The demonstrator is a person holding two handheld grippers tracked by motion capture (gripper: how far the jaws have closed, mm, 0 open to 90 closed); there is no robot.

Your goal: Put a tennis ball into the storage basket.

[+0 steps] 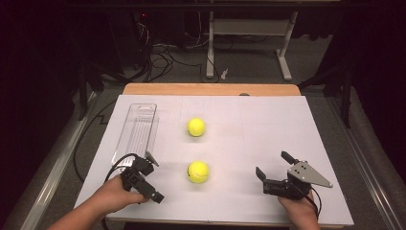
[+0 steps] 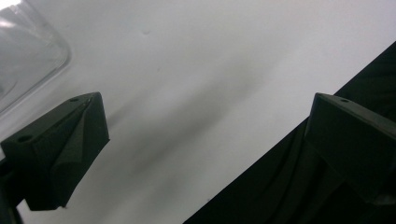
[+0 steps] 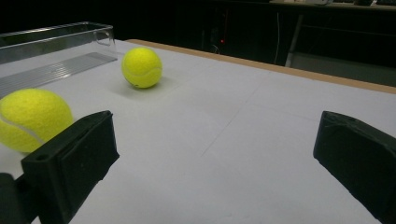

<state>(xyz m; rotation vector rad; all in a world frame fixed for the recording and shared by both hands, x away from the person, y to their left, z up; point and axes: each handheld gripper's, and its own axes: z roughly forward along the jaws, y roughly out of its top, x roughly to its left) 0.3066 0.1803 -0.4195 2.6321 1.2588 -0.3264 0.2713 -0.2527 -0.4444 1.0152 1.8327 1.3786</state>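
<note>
Two yellow tennis balls lie on the white table top (image 1: 268, 124): a far ball (image 1: 196, 127) (image 3: 141, 66) and a near ball (image 1: 197, 171) (image 3: 32, 119). My left gripper (image 1: 154, 178) (image 2: 208, 102) is at the front left, open and holding nothing, pointing right along the table's front edge, left of the near ball. At the front right, my right gripper (image 1: 274, 165) (image 3: 215, 119) is open and holding nothing, with the near ball just beyond its left jaw. A clear plastic tray (image 1: 136, 132) (image 2: 28, 51) (image 3: 56, 42) lies lengthwise at the left, nothing in it.
A wooden strip (image 1: 210, 89) runs along the table's far edge. Beyond it, cables and the white legs of a desk (image 1: 249, 43) stand on the dark floor. The table's front edge cuts diagonally across the left gripper view, dark below it.
</note>
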